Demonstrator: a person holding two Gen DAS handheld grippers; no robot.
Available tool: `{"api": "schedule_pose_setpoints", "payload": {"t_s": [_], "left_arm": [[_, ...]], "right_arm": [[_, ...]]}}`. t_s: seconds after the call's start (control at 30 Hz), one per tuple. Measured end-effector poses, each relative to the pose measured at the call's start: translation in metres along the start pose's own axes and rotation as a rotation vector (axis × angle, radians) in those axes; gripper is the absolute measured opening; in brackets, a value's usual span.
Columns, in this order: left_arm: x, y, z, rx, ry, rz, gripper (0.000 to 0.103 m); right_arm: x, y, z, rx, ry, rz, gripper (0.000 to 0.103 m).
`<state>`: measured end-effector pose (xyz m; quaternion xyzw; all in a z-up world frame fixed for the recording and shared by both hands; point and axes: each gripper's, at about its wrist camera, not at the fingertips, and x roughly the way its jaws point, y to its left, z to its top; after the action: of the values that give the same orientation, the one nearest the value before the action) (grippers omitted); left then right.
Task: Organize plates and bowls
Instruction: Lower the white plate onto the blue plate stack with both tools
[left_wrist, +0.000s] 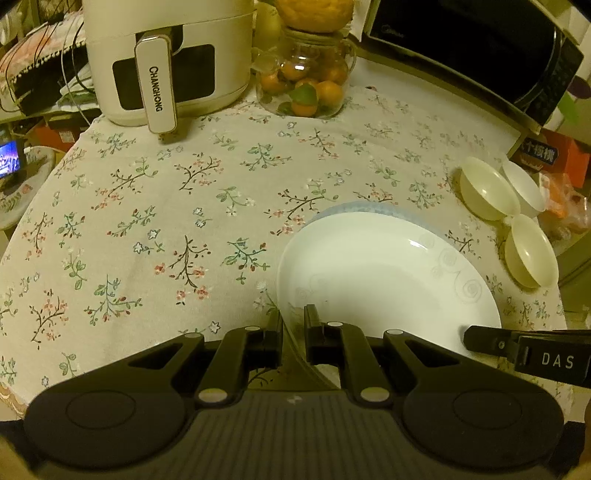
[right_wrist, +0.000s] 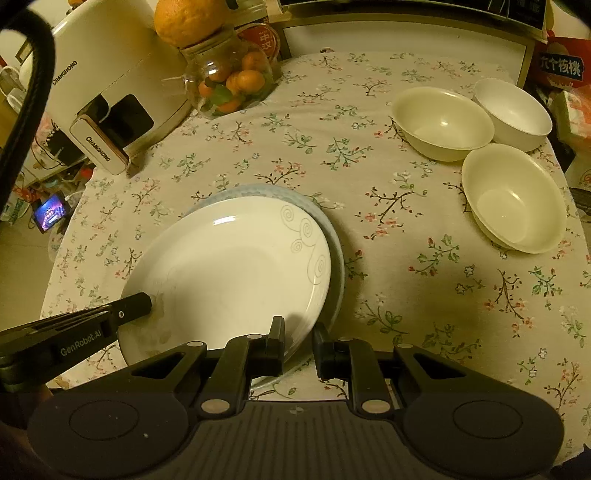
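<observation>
A white plate (left_wrist: 388, 277) (right_wrist: 236, 266) with a grey swirl pattern sits over a pale blue plate (left_wrist: 369, 208) (right_wrist: 338, 258) on the floral tablecloth. My left gripper (left_wrist: 293, 317) is shut on the white plate's near left rim. My right gripper (right_wrist: 299, 328) is shut on its near right rim. Each gripper's dark tip also shows in the other's view, the right gripper (left_wrist: 476, 338) and the left gripper (right_wrist: 140, 302), both at the plate's edge. Three cream bowls (right_wrist: 441, 122) (right_wrist: 513, 110) (right_wrist: 513, 199) stand apart and upright at the table's right side, also the bowls (left_wrist: 484, 192) in the left wrist view.
A white air fryer (left_wrist: 166, 62) (right_wrist: 103, 85) and a glass jar of oranges (left_wrist: 306, 85) (right_wrist: 232, 81) stand at the back. A black microwave (left_wrist: 480, 55) is at the back right. Red boxes (right_wrist: 561, 66) sit beyond the bowls. The table's edge drops off at left and right.
</observation>
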<state>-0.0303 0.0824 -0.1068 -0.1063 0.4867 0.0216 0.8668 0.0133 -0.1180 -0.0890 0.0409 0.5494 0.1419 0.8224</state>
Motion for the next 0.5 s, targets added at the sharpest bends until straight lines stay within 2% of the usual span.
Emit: {"api": "schedule_pose_setpoints", "payload": {"t_s": [0.5], "left_arm": [[0.003, -0.011, -0.002, 0.06, -0.028, 0.056, 0.01]], "right_arm": [[0.001, 0.002, -0.001, -0.007, -0.017, -0.038, 0.016]]}}
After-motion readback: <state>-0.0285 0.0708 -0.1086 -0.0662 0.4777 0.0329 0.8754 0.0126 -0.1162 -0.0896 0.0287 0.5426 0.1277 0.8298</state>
